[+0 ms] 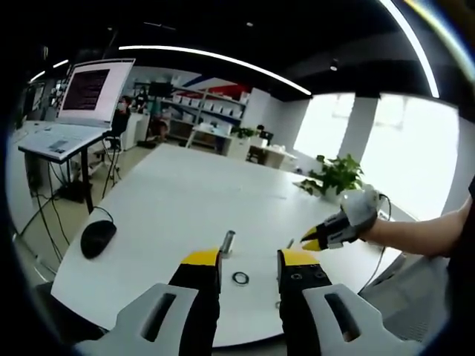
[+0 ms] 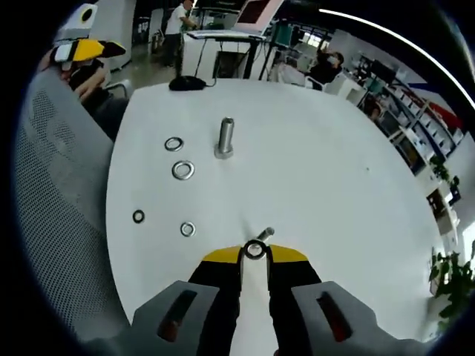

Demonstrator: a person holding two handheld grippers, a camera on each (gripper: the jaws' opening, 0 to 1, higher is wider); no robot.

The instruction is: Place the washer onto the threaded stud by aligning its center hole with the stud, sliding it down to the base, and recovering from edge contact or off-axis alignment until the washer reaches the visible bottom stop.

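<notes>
the right gripper (image 2: 254, 254) had its yellow-tipped jaws drawn together, pinching a small washer (image 2: 254, 250) at its tips, the ring facing the camera. just beyond it a short bolt (image 2: 265, 234) lay on the white table (image 2: 334, 163). farther out the threaded stud (image 2: 224, 138) stood upright on its base, with a larger washer (image 2: 182, 170) just beside it and another ring (image 2: 174, 144) near that. two more lay closer to the table's edge: a dark ring (image 2: 138, 216) and a small bright one (image 2: 188, 229).

the left gripper (image 1: 249, 259) was released, its jaws standing apart over the table's near edge with nothing between them. in the left gripper view a dark ring (image 1: 240, 278) lay between the tips, the stud (image 1: 228, 242) just behind it, and a black mouse (image 1: 97, 238) well off to the side. the right gripper (image 1: 308, 243) came in there, held by a gloved hand (image 1: 361, 210).
</notes>
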